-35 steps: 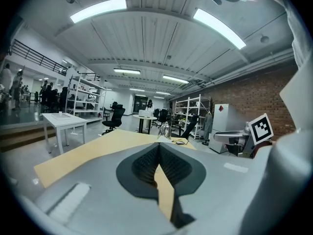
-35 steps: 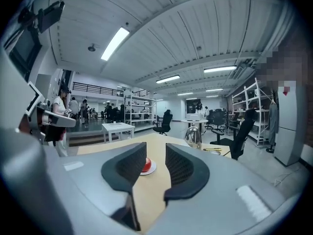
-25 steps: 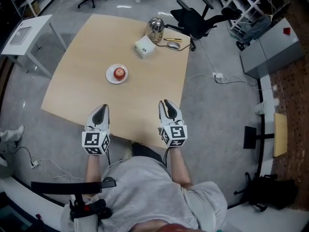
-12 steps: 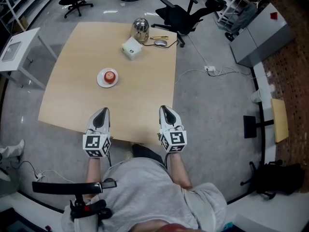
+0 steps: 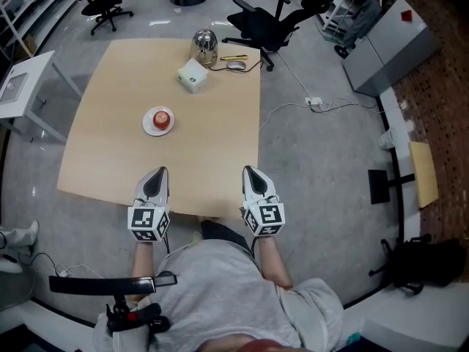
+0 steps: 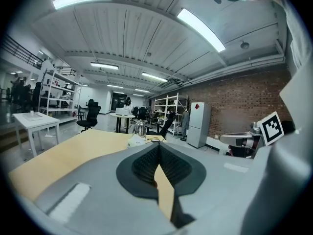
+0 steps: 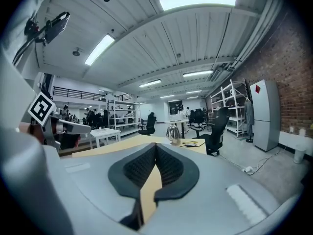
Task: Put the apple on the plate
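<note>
A red apple sits on a small white plate on the left half of the light wooden table. Both grippers hang over the table's near edge, well short of the plate. My left gripper points toward the far side, with its jaw tips meeting and nothing between them. My right gripper is likewise shut and empty. Neither gripper view shows the apple or the plate, which the grippers' own bodies hide.
At the table's far edge stand a shiny metal pot, a white box, a mouse and a pencil. A black office chair is beyond it, and a small white table is at the left. A cable with a plug lies on the floor.
Both grippers have drawn back toward the table's near edge, away from the plate. The apple has stayed on the plate.
</note>
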`<state>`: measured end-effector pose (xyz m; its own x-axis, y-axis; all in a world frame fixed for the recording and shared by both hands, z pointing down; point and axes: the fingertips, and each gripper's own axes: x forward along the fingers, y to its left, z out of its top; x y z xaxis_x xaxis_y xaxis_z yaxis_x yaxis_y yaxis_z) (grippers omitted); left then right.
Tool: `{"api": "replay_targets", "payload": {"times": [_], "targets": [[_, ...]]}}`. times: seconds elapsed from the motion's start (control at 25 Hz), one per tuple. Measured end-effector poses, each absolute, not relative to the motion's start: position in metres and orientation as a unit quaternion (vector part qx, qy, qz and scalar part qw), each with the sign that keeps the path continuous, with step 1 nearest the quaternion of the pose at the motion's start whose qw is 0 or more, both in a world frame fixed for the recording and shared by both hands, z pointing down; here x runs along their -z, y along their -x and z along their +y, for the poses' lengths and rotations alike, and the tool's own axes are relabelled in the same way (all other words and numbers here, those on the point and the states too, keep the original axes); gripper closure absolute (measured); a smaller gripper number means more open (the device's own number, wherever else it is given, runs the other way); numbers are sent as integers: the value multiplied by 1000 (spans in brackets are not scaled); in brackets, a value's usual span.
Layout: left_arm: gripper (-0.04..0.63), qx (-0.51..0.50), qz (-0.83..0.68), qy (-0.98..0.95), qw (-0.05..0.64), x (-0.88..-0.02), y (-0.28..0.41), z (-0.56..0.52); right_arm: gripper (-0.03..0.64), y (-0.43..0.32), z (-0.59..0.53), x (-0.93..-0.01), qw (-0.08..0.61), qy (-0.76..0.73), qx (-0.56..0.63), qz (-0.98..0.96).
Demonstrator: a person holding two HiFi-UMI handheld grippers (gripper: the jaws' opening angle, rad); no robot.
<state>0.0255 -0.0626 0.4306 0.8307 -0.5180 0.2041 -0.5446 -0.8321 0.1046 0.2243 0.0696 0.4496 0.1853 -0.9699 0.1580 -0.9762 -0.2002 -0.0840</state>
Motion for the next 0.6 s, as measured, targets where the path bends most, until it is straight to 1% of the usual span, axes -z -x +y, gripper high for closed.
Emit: {"api": "replay_targets", "payload": {"times": [0.6], "targets": [[575,-85,-271,-956,78,-432,-30,-57,611,-226,72,-448,22,-770,-83,-632]]}}
